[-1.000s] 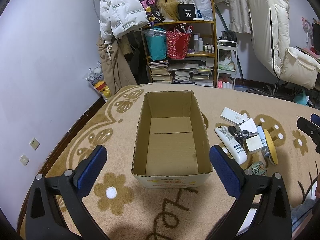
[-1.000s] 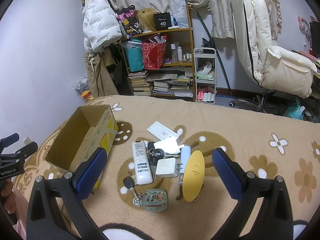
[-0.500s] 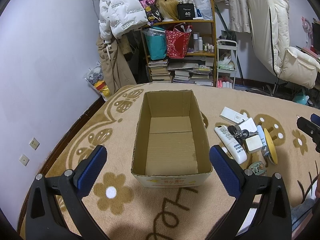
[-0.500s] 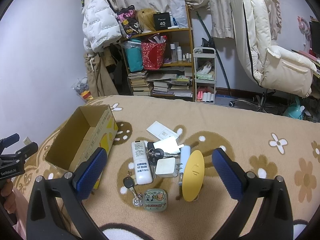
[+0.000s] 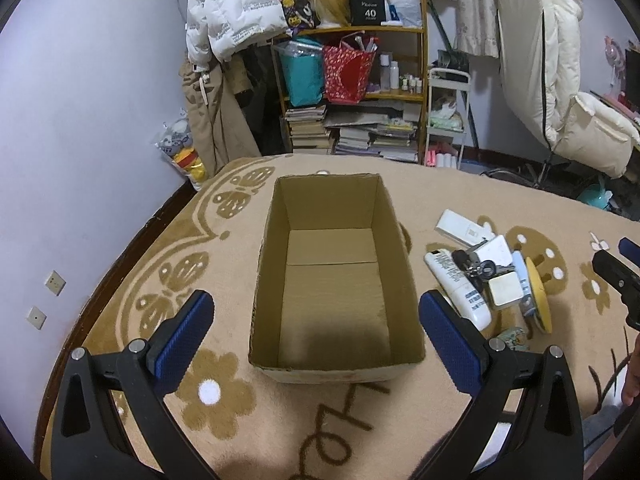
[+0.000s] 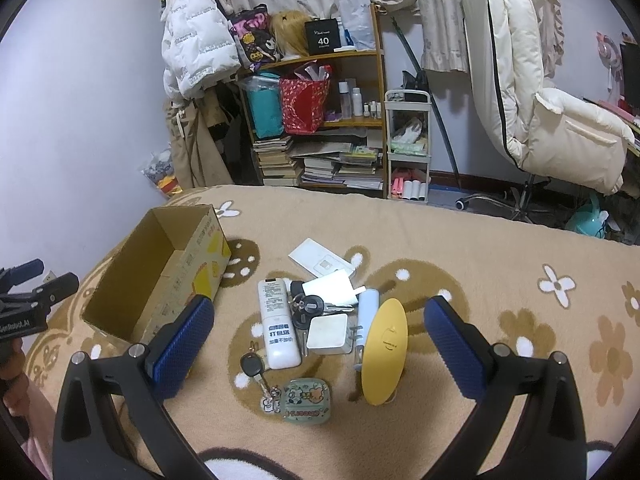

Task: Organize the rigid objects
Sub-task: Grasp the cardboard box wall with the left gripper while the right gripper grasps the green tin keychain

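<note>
Hovering with its jaws spread wide and holding nothing, the right gripper faced a cluster of small hard things on the patterned blanket, just right of the empty cardboard box. The left gripper, equally wide and empty, hung over the near rim of that box. Nearest the box lay the white remote, long, stiff and probably light; its smooth shell could slip, so a pinch across its narrow middle looked safest. Beside it sat the key bunch, a white square adapter, a yellow oval disc, and nearer still a car key and a cartoon tin. Against the pictures from a second before, nothing on the blanket had shifted, and both grippers had barely moved.
</note>
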Action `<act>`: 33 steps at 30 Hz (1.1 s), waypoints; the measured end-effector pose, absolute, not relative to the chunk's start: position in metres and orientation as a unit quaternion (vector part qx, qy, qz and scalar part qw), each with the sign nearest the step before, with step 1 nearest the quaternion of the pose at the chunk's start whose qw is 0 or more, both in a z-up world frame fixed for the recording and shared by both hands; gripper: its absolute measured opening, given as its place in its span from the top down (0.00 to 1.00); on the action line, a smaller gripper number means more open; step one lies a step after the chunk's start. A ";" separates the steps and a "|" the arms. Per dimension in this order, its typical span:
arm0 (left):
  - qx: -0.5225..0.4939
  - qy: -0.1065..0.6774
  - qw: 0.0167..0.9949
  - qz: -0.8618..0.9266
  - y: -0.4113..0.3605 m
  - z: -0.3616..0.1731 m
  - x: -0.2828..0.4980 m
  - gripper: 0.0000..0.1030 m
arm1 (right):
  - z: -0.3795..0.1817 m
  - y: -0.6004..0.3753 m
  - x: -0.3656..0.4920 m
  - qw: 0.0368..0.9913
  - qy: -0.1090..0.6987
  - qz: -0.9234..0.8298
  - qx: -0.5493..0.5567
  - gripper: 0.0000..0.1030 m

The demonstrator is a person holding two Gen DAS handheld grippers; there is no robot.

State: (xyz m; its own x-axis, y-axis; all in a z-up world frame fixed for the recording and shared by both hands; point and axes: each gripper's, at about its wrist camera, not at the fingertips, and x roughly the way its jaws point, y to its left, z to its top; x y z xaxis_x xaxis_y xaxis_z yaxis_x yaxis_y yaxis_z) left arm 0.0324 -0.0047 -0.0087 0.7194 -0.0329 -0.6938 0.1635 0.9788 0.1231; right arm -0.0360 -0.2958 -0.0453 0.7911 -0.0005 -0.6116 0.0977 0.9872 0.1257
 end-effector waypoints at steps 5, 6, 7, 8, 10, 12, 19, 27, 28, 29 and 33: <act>0.078 0.389 0.916 -0.054 0.001 -0.015 0.051 0.01 | -0.050 -0.292 -0.022 0.940 0.335 -0.020 0.061 0.00; 0.077 0.393 0.915 -0.054 0.002 -0.017 0.055 0.02 | -0.052 -0.292 -0.021 0.939 0.338 -0.018 0.061 0.00; 0.076 0.397 0.913 -0.053 0.002 -0.018 0.058 0.02 | -0.055 -0.291 -0.019 0.938 0.342 -0.017 0.061 0.00; 0.074 0.399 0.912 -0.052 0.004 -0.020 0.062 0.02 | -0.055 -0.291 -0.017 0.937 0.345 -0.015 0.060 0.00; 0.072 0.404 0.910 -0.054 0.006 -0.023 0.069 0.02 | -0.059 -0.290 -0.011 0.933 0.354 -0.014 0.058 0.00; 0.073 0.407 0.909 -0.053 0.008 -0.026 0.077 0.02 | -0.062 -0.288 -0.004 0.931 0.362 -0.014 0.055 0.00; 0.049 0.440 0.895 -0.048 0.022 -0.044 0.108 0.02 | -0.076 -0.288 0.010 0.921 0.384 -0.006 0.064 0.00; 0.000 0.491 0.870 -0.037 0.042 -0.077 0.134 0.02 | -0.098 -0.285 0.024 0.903 0.425 -0.002 0.064 0.00; -0.002 0.493 0.869 -0.032 0.045 -0.080 0.136 0.03 | -0.100 -0.285 0.025 0.900 0.430 -0.002 0.065 0.00; -0.001 0.495 0.869 -0.026 0.046 -0.081 0.138 0.05 | -0.102 -0.285 0.025 0.898 0.435 -0.002 0.066 0.00; 0.000 0.516 0.857 -0.011 0.054 -0.092 0.143 0.23 | -0.109 -0.285 0.023 0.890 0.449 -0.001 0.075 0.00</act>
